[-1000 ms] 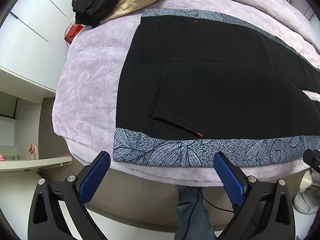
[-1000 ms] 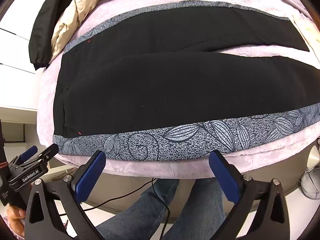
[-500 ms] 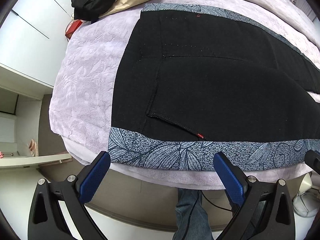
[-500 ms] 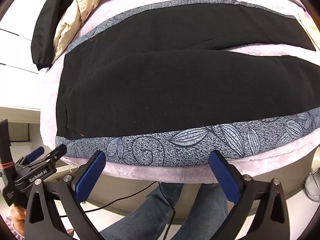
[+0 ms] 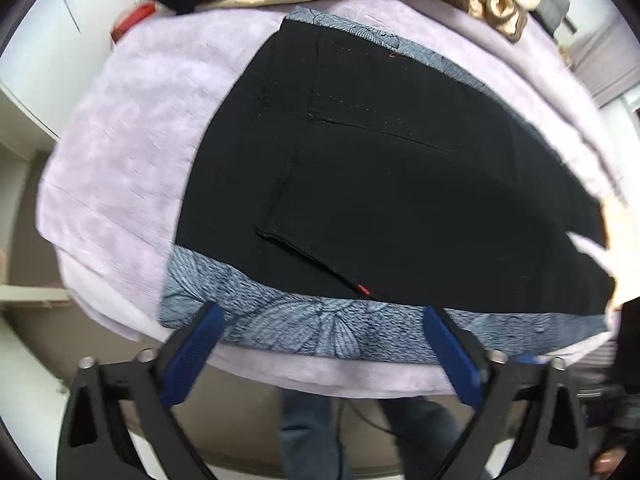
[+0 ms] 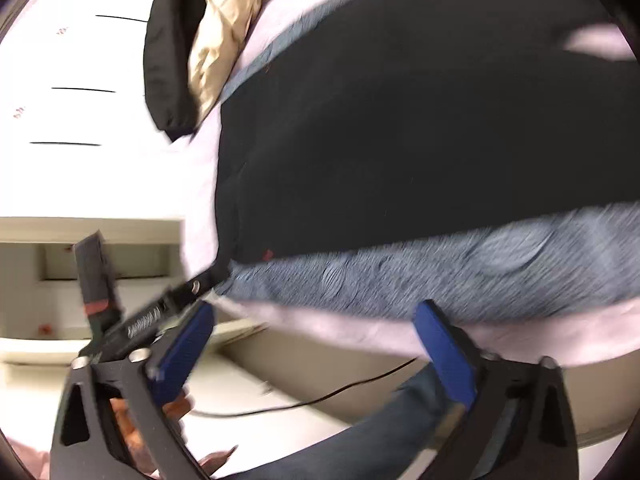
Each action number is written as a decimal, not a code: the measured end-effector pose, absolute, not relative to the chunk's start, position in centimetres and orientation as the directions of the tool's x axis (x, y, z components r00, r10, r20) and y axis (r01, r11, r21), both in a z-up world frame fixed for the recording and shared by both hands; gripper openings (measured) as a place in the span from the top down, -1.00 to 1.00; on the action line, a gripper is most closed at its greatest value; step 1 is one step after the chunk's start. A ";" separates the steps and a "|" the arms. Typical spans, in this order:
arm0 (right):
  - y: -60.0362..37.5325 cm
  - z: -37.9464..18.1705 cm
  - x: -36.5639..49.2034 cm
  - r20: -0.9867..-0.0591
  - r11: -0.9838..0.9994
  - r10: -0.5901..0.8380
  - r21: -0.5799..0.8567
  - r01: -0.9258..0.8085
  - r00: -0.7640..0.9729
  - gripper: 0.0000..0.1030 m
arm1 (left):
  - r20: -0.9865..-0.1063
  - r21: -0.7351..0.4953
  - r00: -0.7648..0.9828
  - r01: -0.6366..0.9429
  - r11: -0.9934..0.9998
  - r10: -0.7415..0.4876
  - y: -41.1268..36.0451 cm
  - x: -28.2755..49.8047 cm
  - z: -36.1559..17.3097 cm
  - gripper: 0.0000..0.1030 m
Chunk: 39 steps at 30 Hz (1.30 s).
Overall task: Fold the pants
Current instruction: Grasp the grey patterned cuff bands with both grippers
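While both tools are closing in, still apart and empty, pants [image 5: 400, 184] are lying lengthwise left-to-right, patterned near edge [image 5: 320, 328] just beyond left tool [image 5: 320, 356] and right tool [image 6: 312, 344].

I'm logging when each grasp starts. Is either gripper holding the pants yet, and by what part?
Nothing is held. The left gripper and right gripper have just been closing, but nothing is between their jaws; both are at the patterned side stripe of the pants.

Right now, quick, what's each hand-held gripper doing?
Left hand-held gripper: open, jaws just closing in, nothing gripped, over the pants edge.
Right hand-held gripper: open, jaws just closing in, nothing gripped.
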State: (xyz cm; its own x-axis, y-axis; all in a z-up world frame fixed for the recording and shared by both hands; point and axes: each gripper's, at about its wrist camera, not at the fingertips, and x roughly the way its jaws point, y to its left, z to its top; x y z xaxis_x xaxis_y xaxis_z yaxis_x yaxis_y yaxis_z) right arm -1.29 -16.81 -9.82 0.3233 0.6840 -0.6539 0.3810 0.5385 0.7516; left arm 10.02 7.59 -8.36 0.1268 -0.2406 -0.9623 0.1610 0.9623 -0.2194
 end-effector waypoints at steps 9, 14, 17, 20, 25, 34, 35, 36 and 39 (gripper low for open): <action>-18.2 -14.8 -2.9 -0.590 0.400 0.715 0.785 0.474 0.374 -0.19 | -0.945 -0.314 0.056 0.109 0.943 -0.321 10.4 9.2 -10.4 -0.73; -19.3 -12.9 -1.6 -0.528 0.347 0.708 0.839 0.419 0.470 -0.18 | -0.944 -0.323 0.042 0.089 0.942 -0.327 10.9 8.7 -10.5 -0.73; -19.0 -14.0 -1.3 -0.558 0.356 0.709 0.811 0.465 0.431 -0.18 | -0.939 -0.338 0.040 0.077 0.938 -0.342 11.1 8.4 -10.5 -0.73; -19.2 -16.1 -0.7 -0.566 0.307 0.723 0.778 0.549 0.397 0.74 | -0.932 -0.358 0.032 0.059 0.932 -0.360 11.2 8.0 -10.6 -0.73; -20.4 -13.1 -0.3 -0.466 0.226 0.718 0.859 0.460 0.517 0.84 | -0.895 -0.446 0.024 -0.032 0.894 -0.446 11.1 8.4 -10.7 -0.73; -21.0 -11.6 -0.2 -0.431 0.220 0.737 0.881 0.419 0.521 0.85 | -0.891 -0.452 0.112 -0.118 0.884 -0.440 11.4 10.2 -10.6 -0.52; -21.0 -11.8 -0.2 -0.435 0.224 0.741 0.879 0.422 0.512 0.85 | -0.889 -0.454 0.123 -0.131 0.881 -0.440 11.7 10.6 -10.6 -0.35; -20.9 -12.1 -0.4 -0.435 0.225 0.745 0.877 0.424 0.505 0.85 | -0.891 -0.453 0.116 -0.138 0.881 -0.439 11.9 11.0 -10.9 -0.08; -21.0 -13.2 -0.9 -0.463 0.237 0.747 0.856 0.460 0.476 0.75 | -0.904 -0.425 0.098 -0.112 0.898 -0.415 11.8 11.7 -11.8 0.28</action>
State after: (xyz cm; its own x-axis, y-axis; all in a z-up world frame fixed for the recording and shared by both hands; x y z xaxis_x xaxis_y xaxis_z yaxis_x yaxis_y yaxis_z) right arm -0.93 -21.02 -13.19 0.4764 0.7474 -0.4631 0.4602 0.2369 0.8556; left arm 11.71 11.78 -11.77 0.0982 -0.4151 -0.9044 -0.1118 0.8985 -0.4245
